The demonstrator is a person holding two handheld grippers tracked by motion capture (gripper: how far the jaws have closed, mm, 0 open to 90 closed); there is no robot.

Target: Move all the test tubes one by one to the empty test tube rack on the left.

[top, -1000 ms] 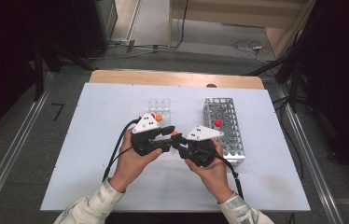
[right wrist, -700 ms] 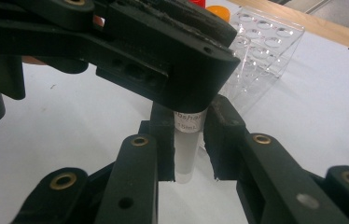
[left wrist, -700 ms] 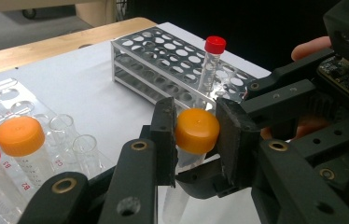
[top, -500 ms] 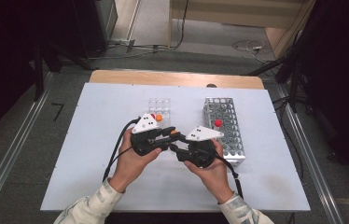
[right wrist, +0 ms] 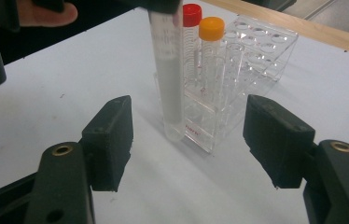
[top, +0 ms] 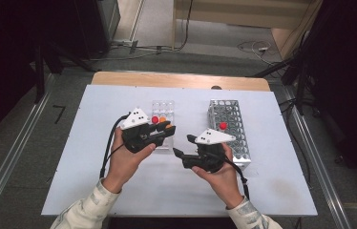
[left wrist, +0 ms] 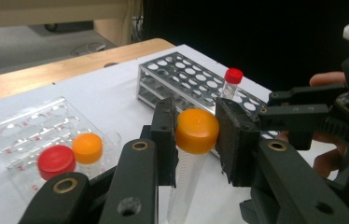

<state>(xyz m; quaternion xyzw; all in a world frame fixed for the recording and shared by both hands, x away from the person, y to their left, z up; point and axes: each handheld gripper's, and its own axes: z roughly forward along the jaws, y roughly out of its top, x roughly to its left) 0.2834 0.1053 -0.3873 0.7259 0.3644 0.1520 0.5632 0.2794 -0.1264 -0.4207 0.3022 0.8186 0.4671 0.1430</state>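
The step in hand looks like a hand-over of a tube from one gripper to the other; the left gripper [left wrist: 196,135] holds the orange-capped tube [left wrist: 196,131] by its cap, the pads pressing on both sides of it; the right gripper [right wrist: 189,142] has just been opening its jaws and they now stand wide, with the tube's lower end hanging between them but touched by neither pad. In the high view the left gripper [top: 167,130] sits just in front of the clear rack [top: 163,106], and the right gripper [top: 182,146] is a little apart from it, beside the metal rack [top: 229,125].

The tube is in the air above the white table [top: 95,191], just beside the clear rack, where one red-capped tube [left wrist: 56,161] and one orange-capped one [left wrist: 87,147] stand already; another red-capped tube [left wrist: 231,81] stands in the metal rack.

The long axis of the held tube is close to vertical; the cap points up and the rounded bottom [right wrist: 175,134] points down to the table.

The next move, I judge, calls for carrying the tube over a free hole and lowering it straight, keeping the axis upright so the bottom enters cleanly; the right gripper should stay away.
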